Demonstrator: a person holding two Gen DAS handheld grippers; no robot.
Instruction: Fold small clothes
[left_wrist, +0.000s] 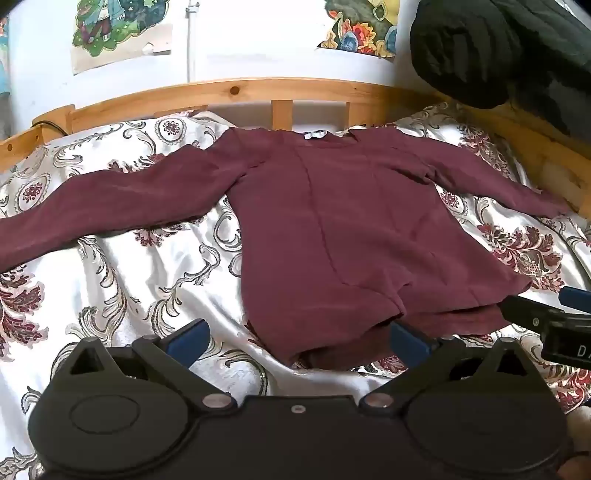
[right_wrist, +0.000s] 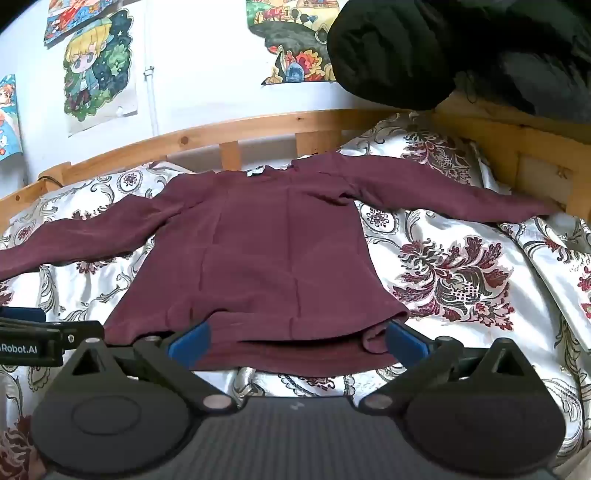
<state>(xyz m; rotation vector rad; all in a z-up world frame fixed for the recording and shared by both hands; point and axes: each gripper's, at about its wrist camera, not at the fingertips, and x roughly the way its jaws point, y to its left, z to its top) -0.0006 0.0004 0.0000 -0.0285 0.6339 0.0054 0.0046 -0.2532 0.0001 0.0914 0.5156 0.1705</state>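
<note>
A maroon long-sleeved top lies flat on the bed, collar toward the headboard, both sleeves spread out sideways; it also shows in the right wrist view. My left gripper is open at the hem's left corner, its blue pads either side of the hem edge. My right gripper is open at the hem's right part, the hem lying between its blue pads. The right gripper also shows at the right edge of the left wrist view, and the left gripper at the left edge of the right wrist view.
The bed has a white floral-patterned cover and a wooden headboard. A black bundle of fabric sits on the frame at the back right. Posters hang on the white wall.
</note>
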